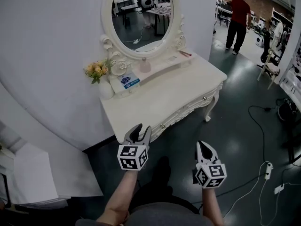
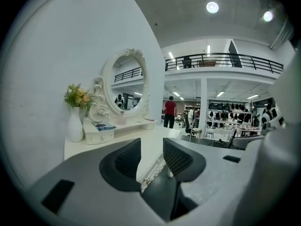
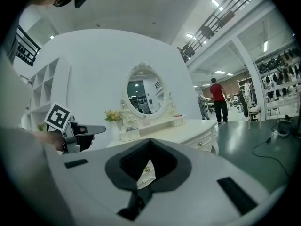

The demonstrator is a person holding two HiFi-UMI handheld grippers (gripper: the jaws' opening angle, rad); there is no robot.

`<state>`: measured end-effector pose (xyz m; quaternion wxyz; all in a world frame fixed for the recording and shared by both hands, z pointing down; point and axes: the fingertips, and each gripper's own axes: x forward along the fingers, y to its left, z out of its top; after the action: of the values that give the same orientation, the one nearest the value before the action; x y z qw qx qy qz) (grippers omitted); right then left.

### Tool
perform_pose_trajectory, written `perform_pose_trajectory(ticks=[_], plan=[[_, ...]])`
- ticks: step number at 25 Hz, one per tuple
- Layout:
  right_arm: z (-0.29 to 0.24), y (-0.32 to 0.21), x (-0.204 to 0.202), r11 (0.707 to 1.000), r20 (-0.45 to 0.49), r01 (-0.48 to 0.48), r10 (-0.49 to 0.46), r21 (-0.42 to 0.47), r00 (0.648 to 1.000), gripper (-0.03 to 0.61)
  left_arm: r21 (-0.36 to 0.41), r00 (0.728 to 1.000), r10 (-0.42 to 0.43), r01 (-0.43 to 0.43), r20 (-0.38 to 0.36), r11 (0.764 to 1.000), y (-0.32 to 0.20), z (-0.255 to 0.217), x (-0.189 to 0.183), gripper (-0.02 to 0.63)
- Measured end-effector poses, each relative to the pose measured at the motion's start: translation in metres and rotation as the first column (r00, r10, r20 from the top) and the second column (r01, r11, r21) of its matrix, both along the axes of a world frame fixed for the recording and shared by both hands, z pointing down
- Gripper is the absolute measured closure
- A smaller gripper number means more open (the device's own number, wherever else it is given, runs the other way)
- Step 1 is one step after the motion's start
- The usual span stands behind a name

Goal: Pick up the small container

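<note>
Vase (image 1: 106, 89), box (image 1: 117, 86) near small container (image 1: 145, 66), seemingly.

The mirror (image 1: 142, 13) stands at the back of the table (image 1: 178, 92). The flowers (image 1: 96, 70) sit left of it. A small container (image 1: 145, 65), maybe a bottle, stands on the shelf (image 1: 164, 65) just before the mirror.

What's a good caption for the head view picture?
Facing a white dressing table with an oval mirror: left gripper open, right gripper shut, both empty.

readable text: none | blue card (image 1: 128, 80) on dresser shelf (image 1: 162, 65): print too small to read
</note>
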<state>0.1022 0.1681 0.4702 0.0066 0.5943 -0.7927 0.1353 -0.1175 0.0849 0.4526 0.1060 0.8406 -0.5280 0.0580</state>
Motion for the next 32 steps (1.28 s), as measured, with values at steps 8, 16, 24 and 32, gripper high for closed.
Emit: perform_pose_trajectory(ticks=[8, 16, 24, 32], plan=[[0.007, -0.039, 0.015, 1.0, 0.003, -0.011, 0.011, -0.018, 1.0, 0.574, 0.008, 1.0, -0.017, 0.017, 0.009, 1.0, -0.055, -0.001, 0.006, 0.453], [0.018, -0.099, 0.026, 0.999, 0.001, -0.008, 0.008, -0.051, 1.0, 0.574, 0.0, 0.999, -0.039, 0.039, 0.008, 0.999, -0.126, 0.003, 0.01, 0.434], [0.018, -0.17, 0.025, 0.998, 0.004, 0.014, -0.014, -0.067, 1.0, 0.574, -0.016, 0.998, -0.064, 0.064, 0.017, 0.998, -0.198, 0.002, 0.006, 0.423], [0.016, -0.227, 0.016, 0.997, -0.002, 0.025, -0.025, -0.074, 1.0, 0.574, -0.027, 0.997, -0.075, 0.075, 0.018, 0.997, -0.26, 0.002, -0.003, 0.419]])
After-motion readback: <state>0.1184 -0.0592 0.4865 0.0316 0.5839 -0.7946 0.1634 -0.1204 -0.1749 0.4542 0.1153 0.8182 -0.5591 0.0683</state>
